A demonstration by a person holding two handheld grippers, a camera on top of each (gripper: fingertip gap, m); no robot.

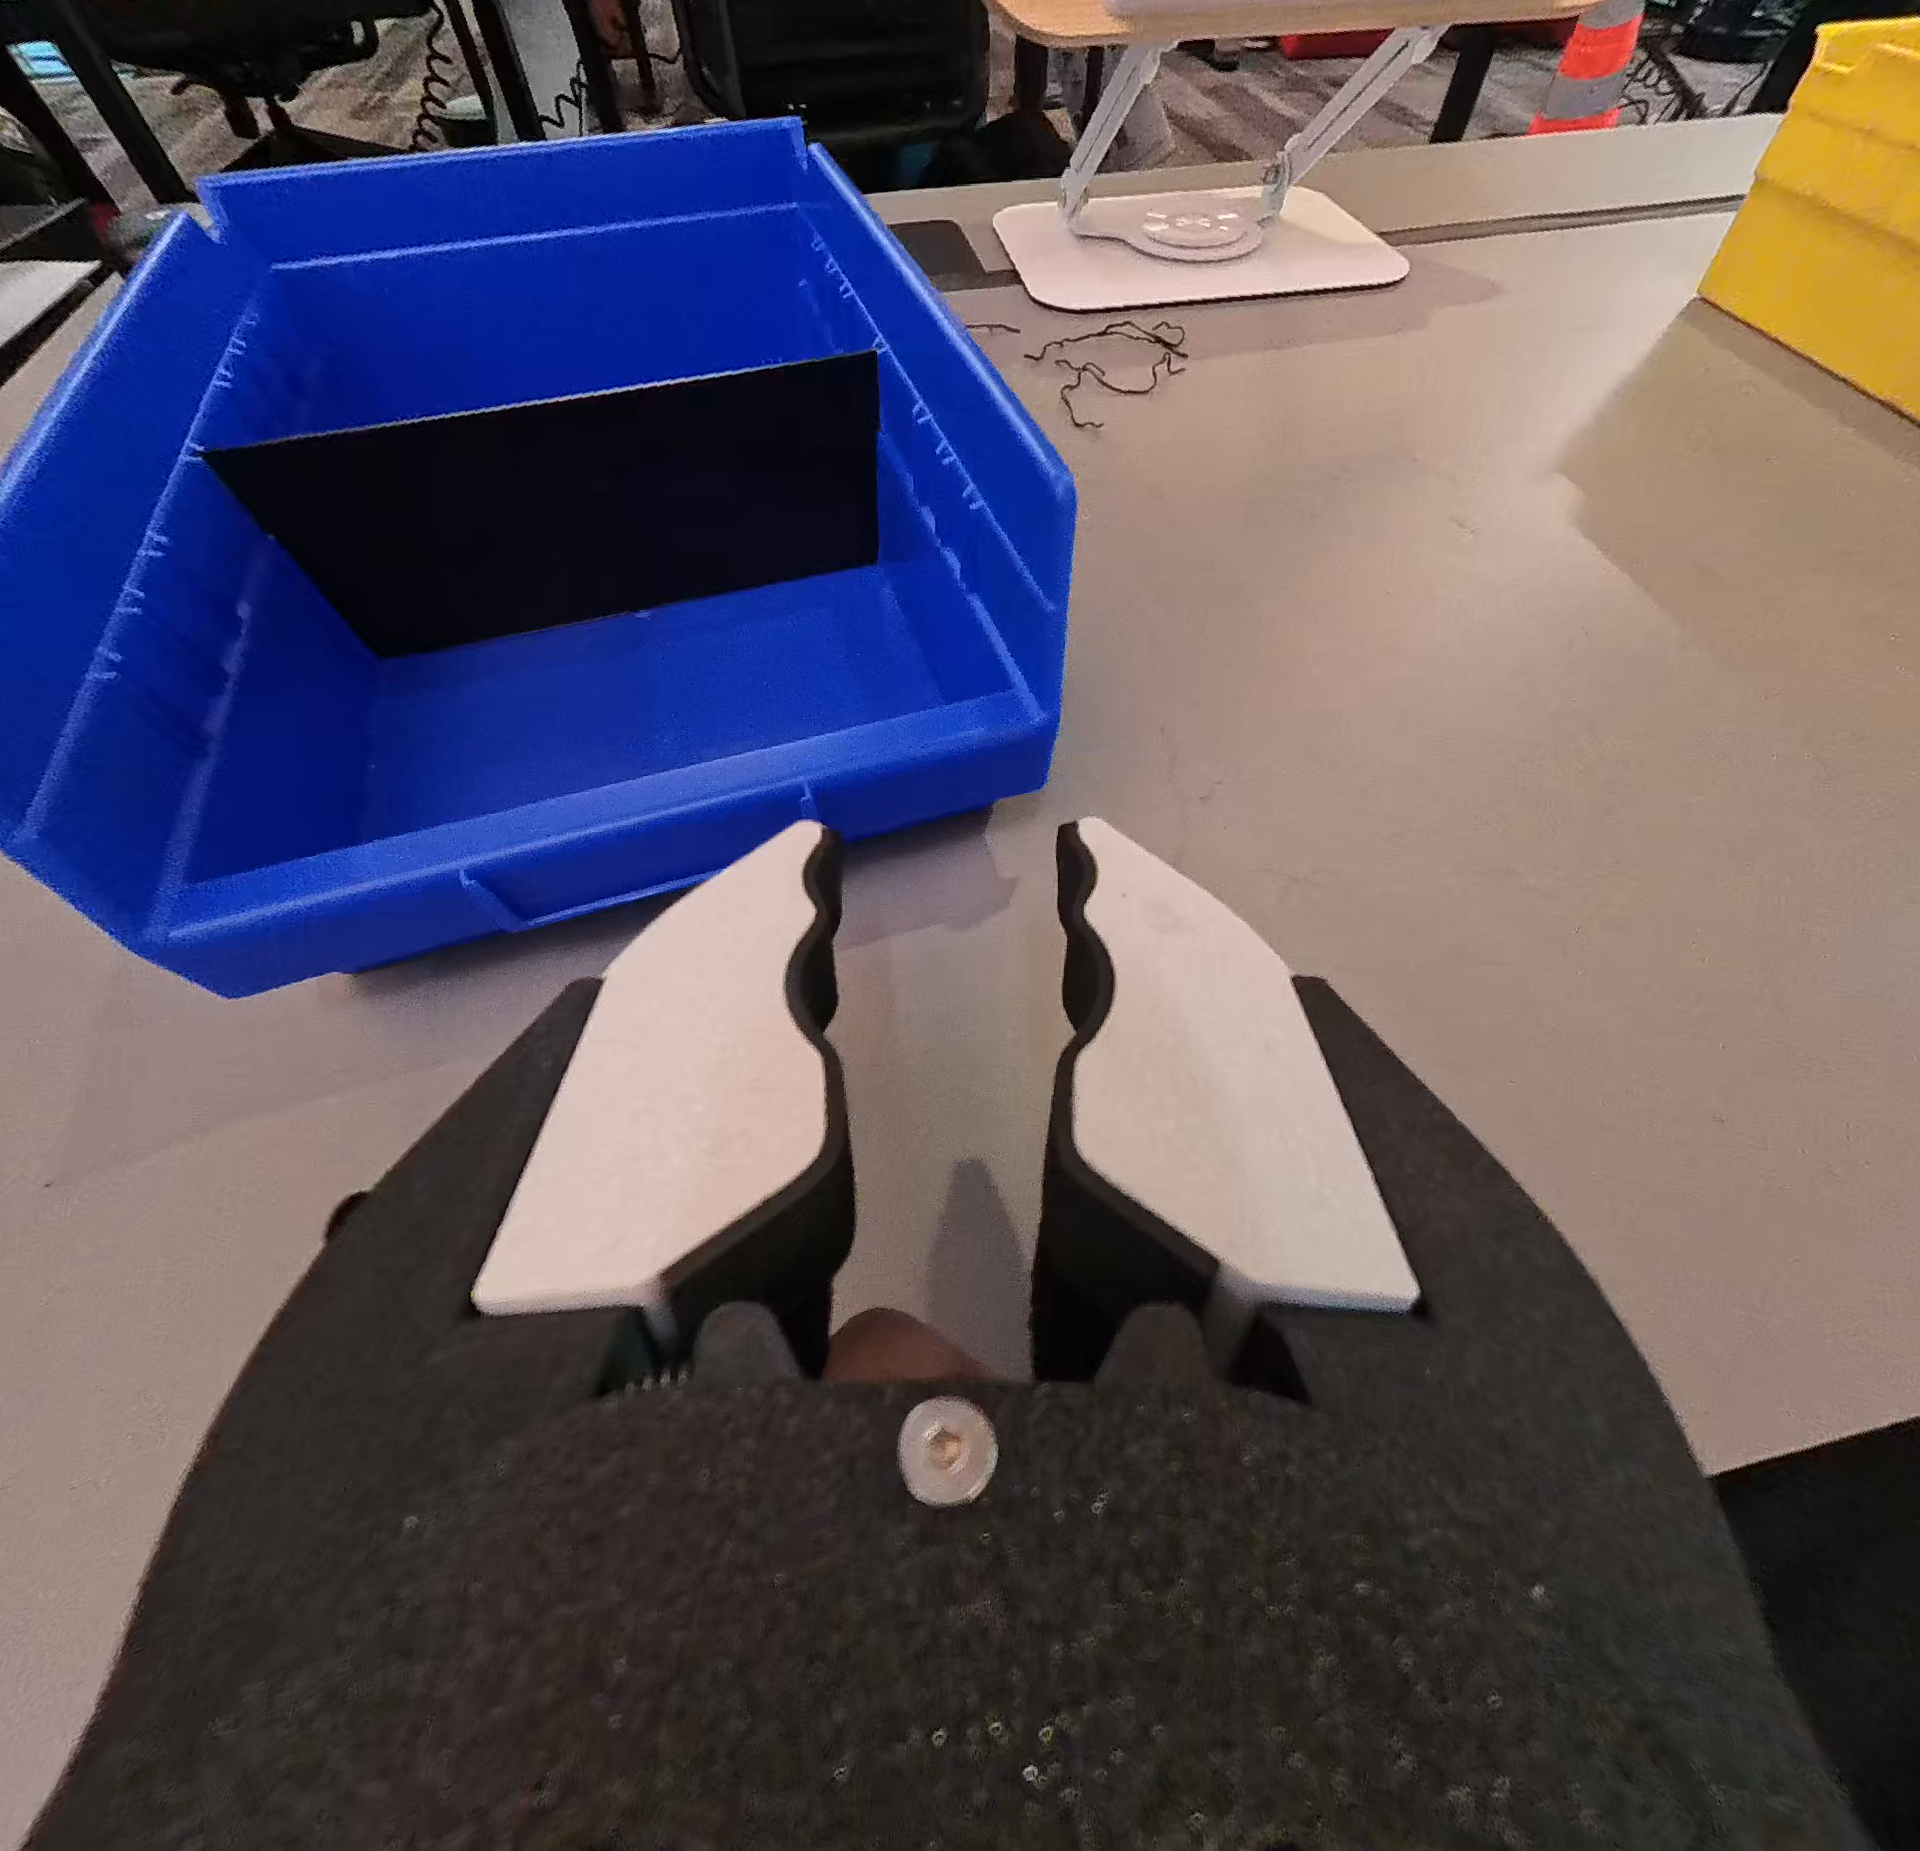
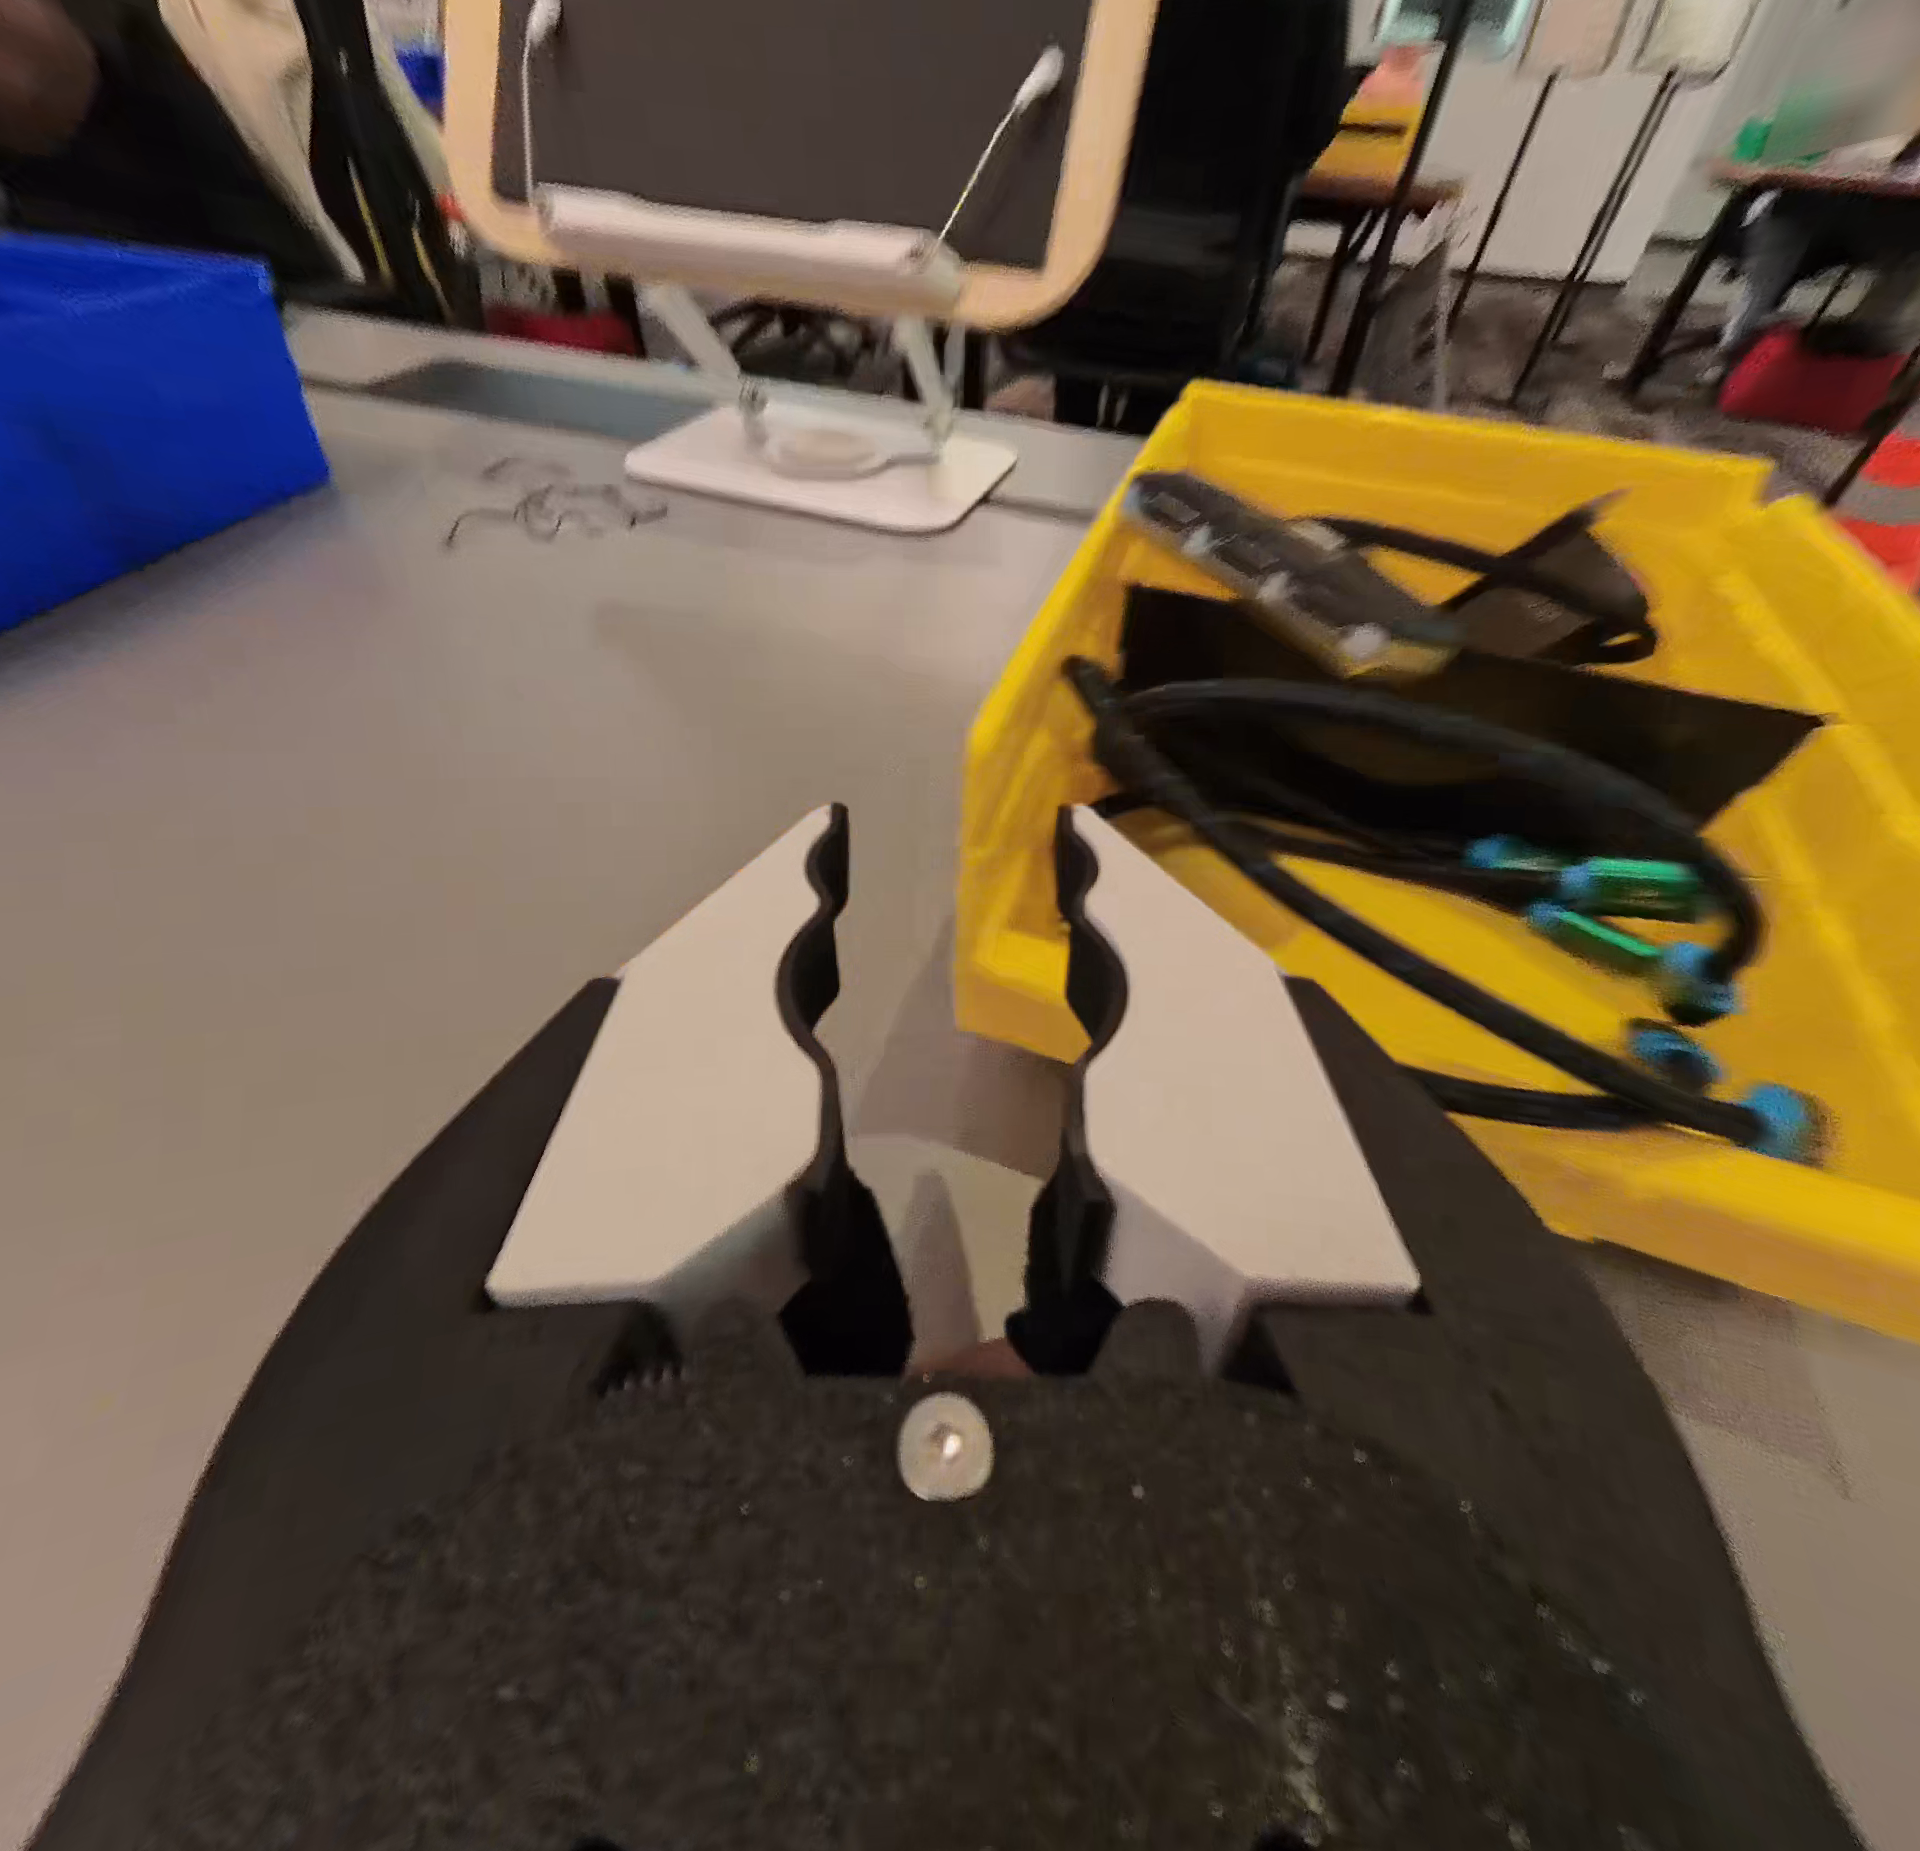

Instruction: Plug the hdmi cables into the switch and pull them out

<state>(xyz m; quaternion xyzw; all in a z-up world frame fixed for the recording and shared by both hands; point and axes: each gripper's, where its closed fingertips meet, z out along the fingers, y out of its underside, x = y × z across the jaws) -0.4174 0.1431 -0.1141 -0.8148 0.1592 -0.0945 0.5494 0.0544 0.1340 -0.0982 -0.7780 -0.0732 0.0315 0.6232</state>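
The left gripper (image 1: 945, 845) hangs over the grey table (image 1: 1455, 762) with its tongs spread and nothing between them; the blue bin (image 1: 582, 762) sits at its eleven o'clock, bare apart from a black divider (image 1: 582, 492). The right gripper (image 2: 948, 830) is likewise spread and empty, just short of the yellow bin (image 2: 1299, 440) at its two o'clock.

Everything the task needs lies in that yellow bin. The switch (image 2: 1288, 580) rests tilted toward twelve o'clock of the bin, propped across a dark divider (image 2: 1507, 731). The hdmi cables (image 2: 1351, 866) coil below it, their blue-and-green plugs (image 2: 1621, 887) bunched at about four o'clock.

Nothing has been picked up, so fetching comes first. The risk is tangling: the cables loop over one another, and lifting one plug would likely drag its neighbours or tip the switch off its perch. The right view is smeared, so which cable lies on top cannot be told, and a blind pinch could catch cord rather than plug body.
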